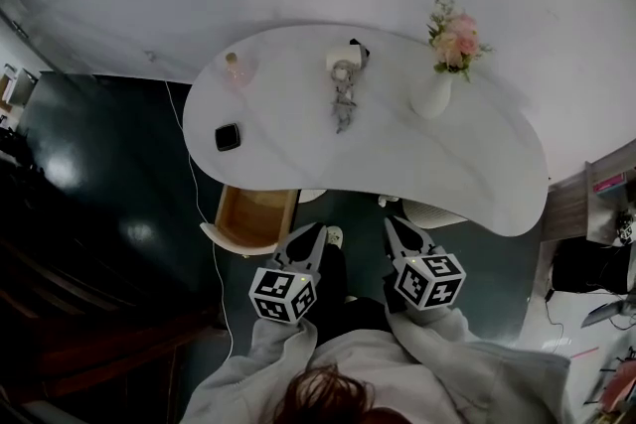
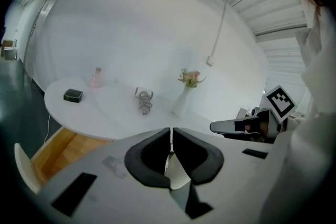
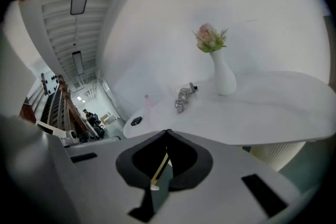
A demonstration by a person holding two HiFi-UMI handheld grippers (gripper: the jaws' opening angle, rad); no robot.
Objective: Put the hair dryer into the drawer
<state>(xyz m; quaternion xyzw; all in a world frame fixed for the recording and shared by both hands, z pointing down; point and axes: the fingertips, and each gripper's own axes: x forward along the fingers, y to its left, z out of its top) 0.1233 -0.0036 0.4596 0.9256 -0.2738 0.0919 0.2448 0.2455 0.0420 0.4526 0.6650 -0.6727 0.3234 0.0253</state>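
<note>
The hair dryer [image 1: 344, 79], silvery with its cord wound round it, lies at the far middle of the white curved table [image 1: 477, 164]. It also shows in the left gripper view [image 2: 143, 99] and the right gripper view [image 3: 185, 96]. A wooden drawer [image 1: 253, 218] stands pulled out under the table's near left edge. My left gripper [image 1: 310, 231] and right gripper [image 1: 397, 225] are held close to my body, short of the table, both shut and empty. Seen from their own cameras, the left gripper [image 2: 171, 131] and right gripper [image 3: 167, 132] have their jaws touching.
On the table stand a white vase of pink flowers [image 1: 437, 89], a small pink bottle [image 1: 237, 67] and a flat black box [image 1: 228, 136]. A white ribbed stool [image 1: 432, 212] sits under the near right edge. A cable [image 1: 194, 184] runs down the dark floor at left.
</note>
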